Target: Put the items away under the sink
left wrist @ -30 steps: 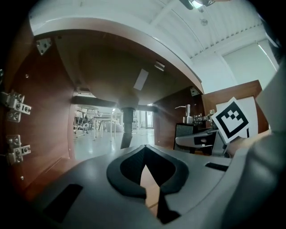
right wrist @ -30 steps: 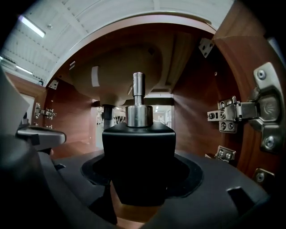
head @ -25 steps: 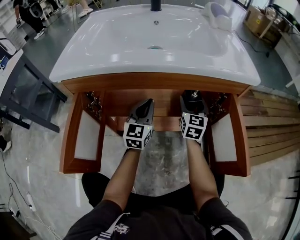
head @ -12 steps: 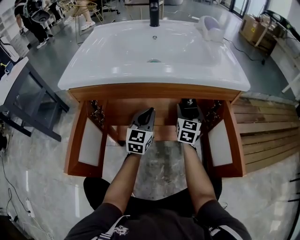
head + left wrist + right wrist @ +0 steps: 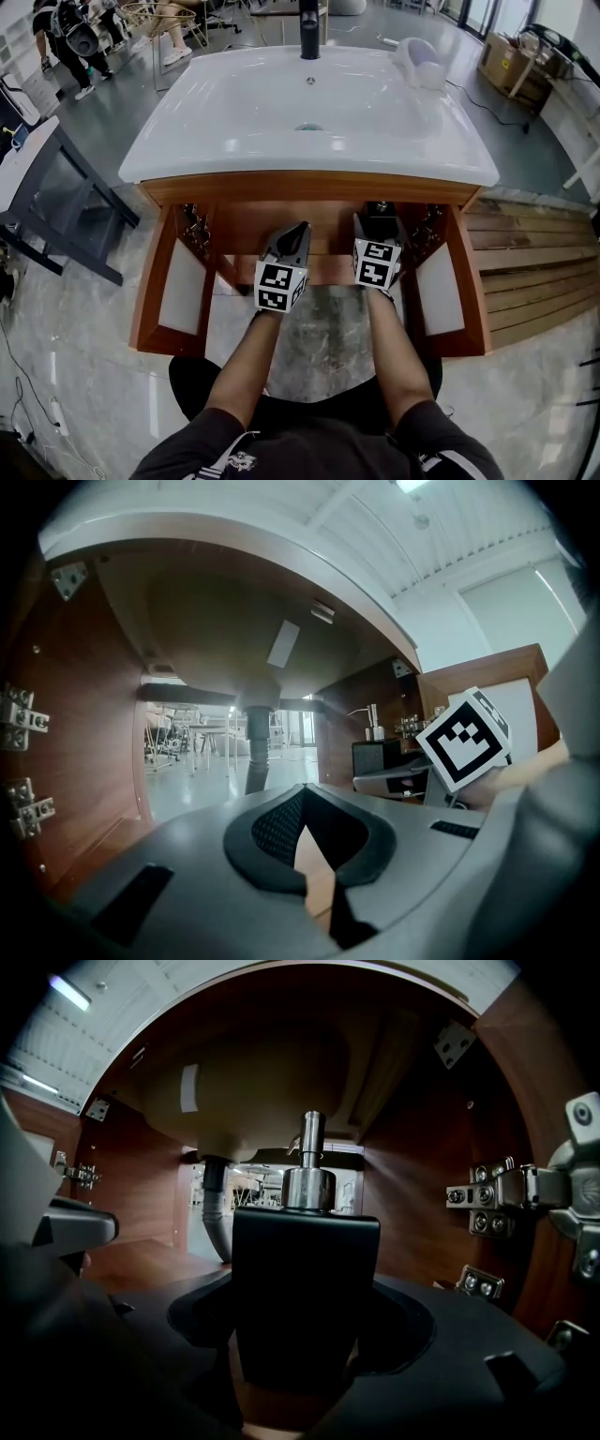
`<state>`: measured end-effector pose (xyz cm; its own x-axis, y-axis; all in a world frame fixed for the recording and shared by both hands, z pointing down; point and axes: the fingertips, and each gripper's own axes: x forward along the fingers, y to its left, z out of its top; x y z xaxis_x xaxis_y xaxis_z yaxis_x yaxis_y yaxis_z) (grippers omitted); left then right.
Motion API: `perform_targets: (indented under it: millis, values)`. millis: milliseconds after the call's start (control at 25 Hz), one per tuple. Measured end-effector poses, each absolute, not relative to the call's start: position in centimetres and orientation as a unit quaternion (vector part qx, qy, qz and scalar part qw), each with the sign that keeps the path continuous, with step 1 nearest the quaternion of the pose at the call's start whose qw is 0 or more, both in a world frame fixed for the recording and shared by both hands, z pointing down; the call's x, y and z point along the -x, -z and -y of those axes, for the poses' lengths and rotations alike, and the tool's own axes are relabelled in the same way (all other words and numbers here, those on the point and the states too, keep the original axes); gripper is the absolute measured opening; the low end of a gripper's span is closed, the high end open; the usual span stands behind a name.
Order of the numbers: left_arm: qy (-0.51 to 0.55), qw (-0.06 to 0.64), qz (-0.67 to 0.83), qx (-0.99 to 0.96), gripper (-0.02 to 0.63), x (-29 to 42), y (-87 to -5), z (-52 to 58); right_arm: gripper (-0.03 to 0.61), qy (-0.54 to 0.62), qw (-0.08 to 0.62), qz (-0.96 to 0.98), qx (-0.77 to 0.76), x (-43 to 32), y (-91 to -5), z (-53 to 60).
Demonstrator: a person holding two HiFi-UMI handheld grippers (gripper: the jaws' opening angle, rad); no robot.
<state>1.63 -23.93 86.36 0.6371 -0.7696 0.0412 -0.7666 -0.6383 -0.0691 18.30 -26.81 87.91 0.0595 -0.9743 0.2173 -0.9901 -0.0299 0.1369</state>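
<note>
My right gripper [image 5: 305,1340] reaches into the open wooden cabinet [image 5: 281,187] under the white sink [image 5: 309,103]. A black soap dispenser [image 5: 305,1279] with a silver pump stands upright between its jaws. The jaws have just been opening a little, and the pads still touch the dispenser's sides. In the head view this gripper [image 5: 377,217] sits at the cabinet's right, its tips under the counter edge. My left gripper [image 5: 298,230] is beside it at the middle, shut with nothing in it [image 5: 302,791]. The left gripper view shows the dispenser [image 5: 377,754] to the right.
The grey drain pipe [image 5: 217,1213] drops from the basin at the cabinet's back. Both doors stand open, left [image 5: 178,281] and right [image 5: 441,286]. Metal hinges [image 5: 497,1194] line the right wall. A pale container [image 5: 417,58] sits on the sink's far right corner.
Both grippers have stayed at the cabinet mouth. The head view has pulled back a little, so more of the sink and floor shows.
</note>
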Motion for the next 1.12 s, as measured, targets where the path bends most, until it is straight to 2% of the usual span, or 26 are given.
perform_targets:
  millis: [200,400,760,840,920,1120]
  values:
    - [0.032,0.021,-0.425,0.904,-0.002,-1.2,-86.5,23.4,0.364,-0.03,0.107,0.683,-0.722,-18.2,-87.9,24.7]
    - [0.023,0.012,-0.43,0.902,-0.002,-0.3,-86.4,23.7,0.364,-0.032,0.082,0.696,-0.713,-17.2,-87.2,22.7]
    - [0.04,-0.009,-0.402,0.915,-0.002,-0.2,-79.9,18.3,0.362,-0.078,0.115,0.707,-0.693,-14.4,-82.2,16.7]
    - [0.045,-0.017,-0.395,0.917,-0.002,0.0,-77.6,17.0,0.315,-0.06,0.118,0.715,-0.687,-13.2,-79.4,15.4]
    - [0.045,-0.033,-0.394,0.917,-0.002,0.3,-75.1,15.7,0.208,-0.044,0.126,0.716,-0.685,-12.3,-76.2,14.3]
    - [0.045,-0.061,-0.391,0.917,-0.002,0.8,-66.7,12.4,0.065,-0.035,0.125,0.719,-0.683,-10.6,-66.7,11.6]
